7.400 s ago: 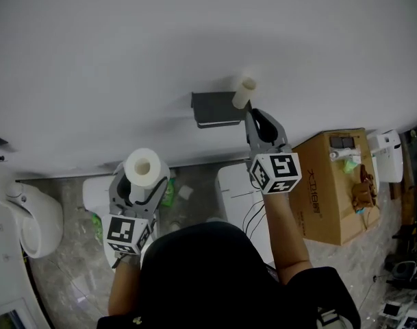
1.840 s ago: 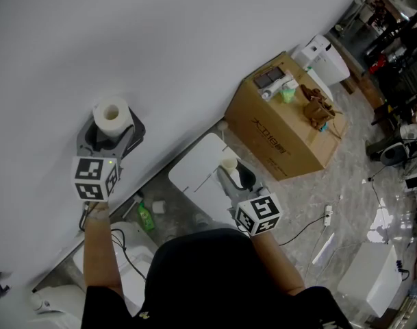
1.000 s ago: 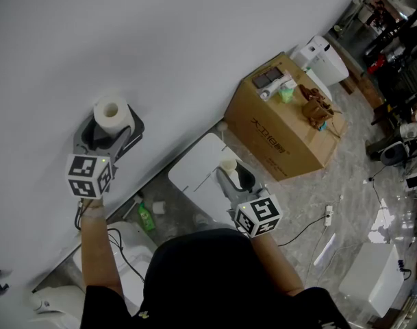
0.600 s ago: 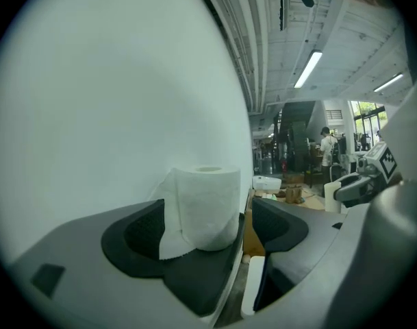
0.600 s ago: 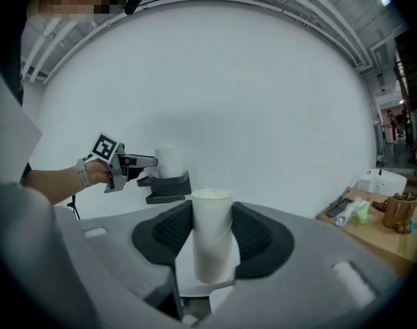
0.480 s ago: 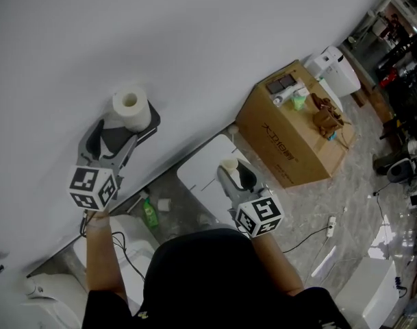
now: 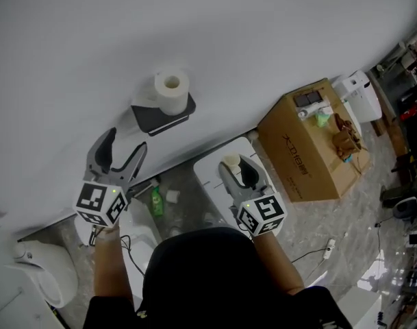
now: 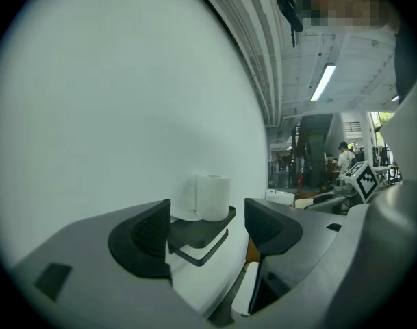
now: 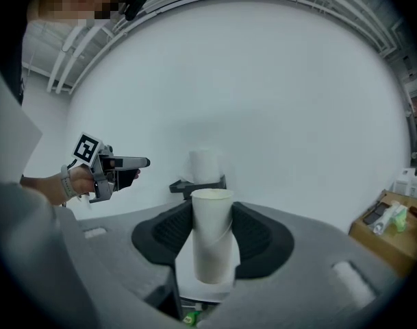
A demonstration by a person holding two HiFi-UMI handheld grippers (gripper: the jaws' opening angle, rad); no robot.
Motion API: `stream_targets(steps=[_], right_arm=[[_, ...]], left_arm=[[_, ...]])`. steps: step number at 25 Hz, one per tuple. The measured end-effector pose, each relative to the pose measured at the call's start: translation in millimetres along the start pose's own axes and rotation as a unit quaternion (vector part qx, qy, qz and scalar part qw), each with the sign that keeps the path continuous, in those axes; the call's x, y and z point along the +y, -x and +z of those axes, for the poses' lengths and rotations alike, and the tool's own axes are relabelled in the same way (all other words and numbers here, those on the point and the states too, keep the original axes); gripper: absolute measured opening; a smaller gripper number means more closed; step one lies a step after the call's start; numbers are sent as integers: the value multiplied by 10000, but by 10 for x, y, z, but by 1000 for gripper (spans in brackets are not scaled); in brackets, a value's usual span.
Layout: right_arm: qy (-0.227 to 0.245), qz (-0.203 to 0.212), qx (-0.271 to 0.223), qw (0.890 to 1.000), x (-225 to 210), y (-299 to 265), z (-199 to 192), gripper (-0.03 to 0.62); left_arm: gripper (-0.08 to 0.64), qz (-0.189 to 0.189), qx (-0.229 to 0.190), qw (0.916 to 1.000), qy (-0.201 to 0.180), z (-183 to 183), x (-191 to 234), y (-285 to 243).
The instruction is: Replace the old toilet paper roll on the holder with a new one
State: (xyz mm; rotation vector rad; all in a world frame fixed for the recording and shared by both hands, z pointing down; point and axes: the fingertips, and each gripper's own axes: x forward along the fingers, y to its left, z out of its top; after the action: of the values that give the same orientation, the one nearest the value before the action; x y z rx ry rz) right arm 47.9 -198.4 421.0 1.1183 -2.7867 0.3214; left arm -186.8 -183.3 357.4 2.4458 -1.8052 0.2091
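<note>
Head view, and the new roll (image 7: pixel 171 91) stands upright on the flat top of the black holder (image 7: pixel 161 115) on the wall (image 7: pixel 194 19), up at twelve o'clock. It looks parked there on its end so it can't roll off.

— And the left claw (image 7: pixel 124 142)? It sits at seven o'clock of that roll, well apart from it.

— Wide, though its jaws have just been closing a little, and nothing is between them. The left gripper view looks through the gap at roll and holder beyond, with no touch. I'd say it's held clear so it can't knock the paper.

— Right claw (image 7: pixel 237 164), at four o'clock of the holder?

— Clamped on the bare cardboard tube (image 7: pixel 231 161), the old one by my reading. The right gripper view has both pads (image 9: pixel 166 233) pressing its sides about halfway up, tube upright, rim poking above the jaws. Gripping mid-body keeps a light tube from tipping out, and it's held off the wall. My guess: only getting rid of the tube remains.
</note>
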Motion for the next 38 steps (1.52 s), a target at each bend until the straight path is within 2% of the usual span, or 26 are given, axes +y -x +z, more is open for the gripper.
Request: stream_targets(steps=[4,11,17,22,25,29,38], right_arm=[[94,371,17,9993,276,-153,10,179],[261,1096,78,9936,800,-325,-18,178],[349,1673,183,9851,1243,-463,-87,178],[400,2053,248,9776,1517,-531,-144,178],[444,2241,273,9732,1665,-551,-156,178],[481,2446,306,9679,1805,-580,-180,178],[593,2624,332,9626,1922,-584,-197,178]], left_arm=[[262,315,-64,9994,132,-99,57,346],[181,985,-54,9946,318,-343,87,971],[81,1584,-88,9859,537,-523,169,1488],[21,1886,-273,9783,815,-627,181,1824],[14,2018,-320,9739,991,-692,156,1976],[14,2289,-149,9687,949,-832,119,2079],[14,2335,72,9677,947,-1016,1,2091]])
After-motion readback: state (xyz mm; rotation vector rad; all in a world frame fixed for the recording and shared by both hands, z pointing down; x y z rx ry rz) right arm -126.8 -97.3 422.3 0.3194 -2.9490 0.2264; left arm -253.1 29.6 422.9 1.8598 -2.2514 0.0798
